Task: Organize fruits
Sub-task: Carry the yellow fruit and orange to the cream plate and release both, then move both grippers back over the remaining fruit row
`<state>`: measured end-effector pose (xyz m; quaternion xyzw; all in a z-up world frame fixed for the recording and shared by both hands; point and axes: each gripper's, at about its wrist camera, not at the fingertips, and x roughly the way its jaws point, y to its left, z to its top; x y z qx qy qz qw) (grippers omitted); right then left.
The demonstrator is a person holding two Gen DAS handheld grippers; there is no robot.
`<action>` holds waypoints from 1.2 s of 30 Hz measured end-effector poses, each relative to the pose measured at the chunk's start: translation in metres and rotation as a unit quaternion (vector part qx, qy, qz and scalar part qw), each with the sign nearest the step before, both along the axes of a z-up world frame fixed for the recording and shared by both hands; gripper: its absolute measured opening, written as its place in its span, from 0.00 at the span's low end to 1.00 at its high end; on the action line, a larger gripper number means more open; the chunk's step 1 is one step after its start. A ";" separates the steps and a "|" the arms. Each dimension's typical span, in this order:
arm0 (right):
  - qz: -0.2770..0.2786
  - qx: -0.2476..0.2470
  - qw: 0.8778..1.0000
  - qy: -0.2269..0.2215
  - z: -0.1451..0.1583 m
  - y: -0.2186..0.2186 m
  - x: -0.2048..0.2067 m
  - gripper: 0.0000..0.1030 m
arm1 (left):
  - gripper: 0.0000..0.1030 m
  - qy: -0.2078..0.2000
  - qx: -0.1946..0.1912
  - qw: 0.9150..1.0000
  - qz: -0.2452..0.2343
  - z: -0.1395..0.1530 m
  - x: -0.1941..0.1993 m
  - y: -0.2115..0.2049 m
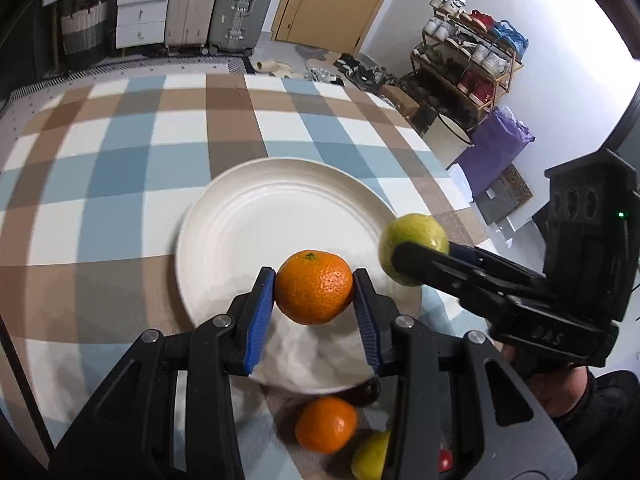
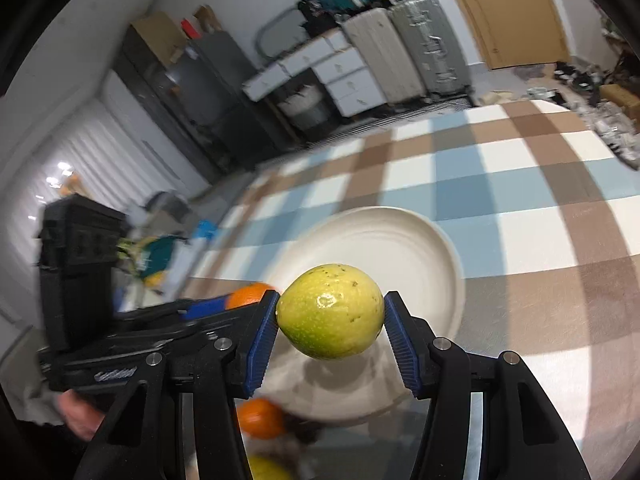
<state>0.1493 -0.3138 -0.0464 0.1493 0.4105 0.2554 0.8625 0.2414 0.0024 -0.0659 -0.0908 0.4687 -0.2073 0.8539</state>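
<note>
We hold an orange (image 1: 314, 287) in our left fingers (image 1: 262, 304) and a guava (image 2: 330, 311) in our right fingers (image 2: 394, 332), above the plate (image 1: 248, 216); both look round, smooth, light, gripped at their middles

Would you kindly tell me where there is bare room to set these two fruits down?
The plate is bare across its whole middle and far rim. The checked cloth beyond and left of it is bare too. It is crowded at the near rim, where an orange and a green fruit lie.
</note>
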 end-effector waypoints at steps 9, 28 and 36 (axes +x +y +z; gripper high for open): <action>0.003 -0.008 1.000 0.018 -0.023 0.002 0.019 0.52 | 0.35 0.014 0.003 1.000 -0.008 -0.021 0.021 -0.009; -0.045 -0.034 0.995 -0.088 0.036 -0.015 -0.030 0.76 | 0.70 -0.045 0.017 0.998 0.028 0.026 -0.032 0.011; -0.037 -0.068 0.989 -0.128 0.050 -0.008 -0.082 0.86 | 0.84 -0.043 0.053 0.994 0.080 0.030 -0.076 0.026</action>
